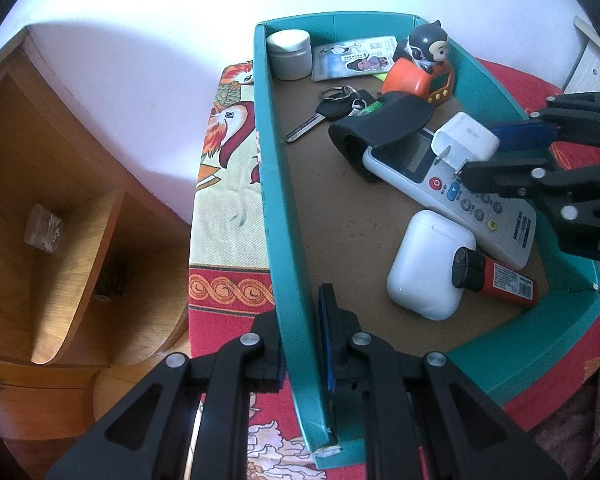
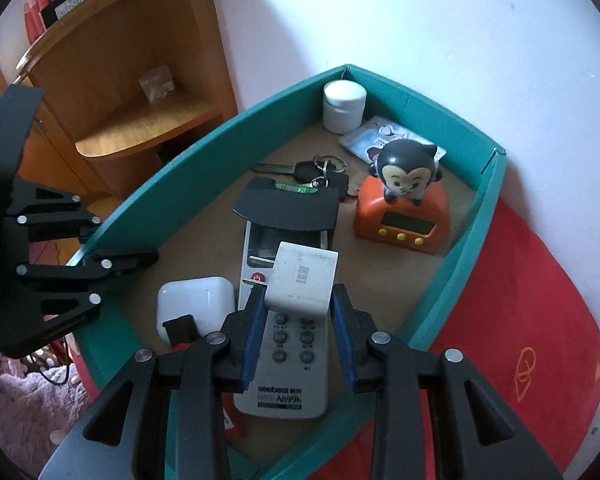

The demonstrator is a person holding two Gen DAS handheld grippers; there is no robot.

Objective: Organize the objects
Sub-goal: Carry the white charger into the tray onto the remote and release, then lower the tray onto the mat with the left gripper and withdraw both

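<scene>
A teal cardboard tray (image 1: 268, 184) (image 2: 204, 148) holds several small objects. My left gripper (image 1: 300, 336) (image 2: 120, 248) is shut on the tray's left wall, one finger inside and one outside. My right gripper (image 2: 298, 320) (image 1: 496, 152) holds a white charger plug (image 2: 302, 280) (image 1: 466, 142) between its blue pads, just above a white remote (image 2: 284, 364) (image 1: 460, 196). A black holder (image 1: 380, 124) (image 2: 288, 208) lies over the remote's far end. A white earbud case (image 1: 430, 264) (image 2: 196, 308) and a red lighter (image 1: 496, 276) lie beside the remote.
In the tray also lie a key (image 1: 320, 116) (image 2: 304, 170), a white jar (image 1: 290, 54) (image 2: 344, 106), a card (image 1: 352, 60) and an orange monkey clock (image 1: 420, 72) (image 2: 402, 208). The tray stands on a patterned red cloth (image 1: 228, 280). A wooden shelf unit (image 1: 52, 220) (image 2: 132, 80) stands to the left.
</scene>
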